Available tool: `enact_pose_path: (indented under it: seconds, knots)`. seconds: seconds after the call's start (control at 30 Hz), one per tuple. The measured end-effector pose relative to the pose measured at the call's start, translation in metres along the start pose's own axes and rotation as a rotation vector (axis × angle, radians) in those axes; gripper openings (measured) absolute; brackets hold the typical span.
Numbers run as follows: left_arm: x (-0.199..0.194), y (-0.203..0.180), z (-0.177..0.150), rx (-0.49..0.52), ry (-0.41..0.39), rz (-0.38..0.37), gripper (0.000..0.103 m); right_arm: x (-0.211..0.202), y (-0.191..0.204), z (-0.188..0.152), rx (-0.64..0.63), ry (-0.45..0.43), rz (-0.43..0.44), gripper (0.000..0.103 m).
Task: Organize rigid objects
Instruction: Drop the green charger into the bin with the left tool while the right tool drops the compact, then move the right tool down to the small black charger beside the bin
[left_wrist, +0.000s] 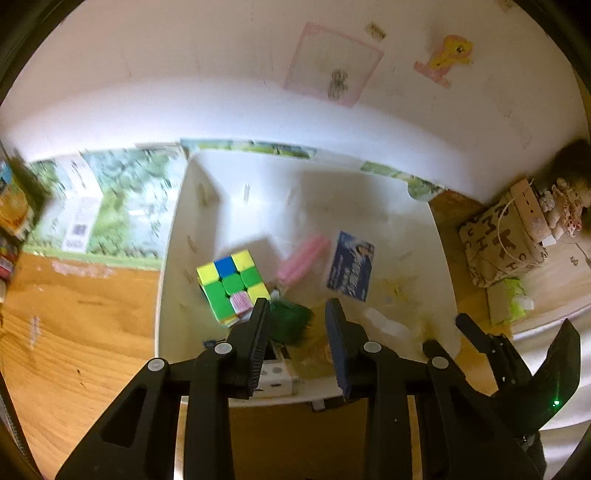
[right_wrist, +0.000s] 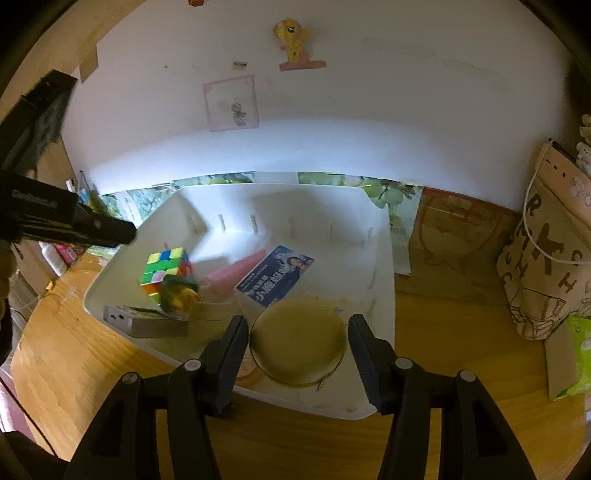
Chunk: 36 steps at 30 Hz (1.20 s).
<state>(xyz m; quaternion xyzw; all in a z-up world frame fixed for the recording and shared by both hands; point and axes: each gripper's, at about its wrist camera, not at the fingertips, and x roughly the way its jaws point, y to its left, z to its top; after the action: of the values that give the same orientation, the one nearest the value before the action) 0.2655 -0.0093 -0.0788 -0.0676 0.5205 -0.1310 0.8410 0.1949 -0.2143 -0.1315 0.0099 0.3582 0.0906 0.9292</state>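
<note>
A white bin (right_wrist: 384, 295) stands on the wooden desk. In it lie a colour cube (left_wrist: 232, 284), a pink piece (left_wrist: 303, 258), a blue printed card (left_wrist: 351, 266), a white dotted box (right_wrist: 144, 319) and a green and yellow thing (left_wrist: 290, 321). My left gripper (left_wrist: 297, 325) hovers over the bin's near edge. Its jaws stand apart above the green thing and press on nothing. My right gripper (right_wrist: 297, 332) reaches over the bin's near rim. A round yellowish disc (right_wrist: 299, 343) lies in the bin between its fingers, with a slim gap at each pad.
A brown lettered paper bag (right_wrist: 543, 266) and a green tissue pack (right_wrist: 576, 350) stand right of the bin. A leafy green poster (left_wrist: 110, 206) leans against the white wall behind. Colourful items (left_wrist: 11, 221) crowd the far left. Bare wood (left_wrist: 74, 332) lies left of the bin.
</note>
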Motion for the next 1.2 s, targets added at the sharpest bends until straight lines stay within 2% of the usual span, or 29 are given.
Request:
enact_pose_path:
  seconds: [0.03, 0.07, 0.13, 0.33, 0.43, 0.53, 0.83, 1.1, 1.2]
  knots:
    - [-0.001, 0.0, 0.0, 0.005, -0.008, 0.011, 0.036, -0.001, 0.0, 0.0, 0.005, -0.004, 0.0, 0.072]
    - [-0.003, 0.0, 0.0, 0.011, -0.016, 0.024, 0.038, -0.002, -0.001, 0.0, 0.01, -0.009, -0.002, 0.074]
    - [-0.008, 0.0, -0.002, 0.019, -0.03, 0.043, 0.039, -0.004, -0.001, 0.0, 0.016, -0.015, 0.0, 0.074]
    - [-0.025, 0.0, -0.012, 0.033, -0.06, 0.072, 0.058, -0.013, 0.001, 0.003, 0.035, -0.025, 0.009, 0.078]
    - [-0.037, 0.0, -0.019, 0.035, -0.09, 0.082, 0.06, -0.02, 0.001, 0.006, 0.072, -0.031, 0.023, 0.078]
    - [-0.05, 0.001, -0.028, 0.036, -0.115, 0.091, 0.069, -0.026, 0.002, 0.008, 0.102, -0.027, 0.035, 0.078]
    - [-0.088, 0.006, -0.06, 0.013, -0.188, 0.117, 0.072, -0.045, 0.006, 0.01, 0.167, -0.009, 0.069, 0.079]
    - [-0.104, 0.014, -0.097, -0.052, -0.22, 0.134, 0.075, -0.052, 0.008, 0.007, 0.24, 0.052, 0.181, 0.079]
    - [-0.114, 0.016, -0.117, -0.101, -0.266, 0.159, 0.075, -0.051, 0.007, 0.004, 0.269, 0.079, 0.223, 0.079]
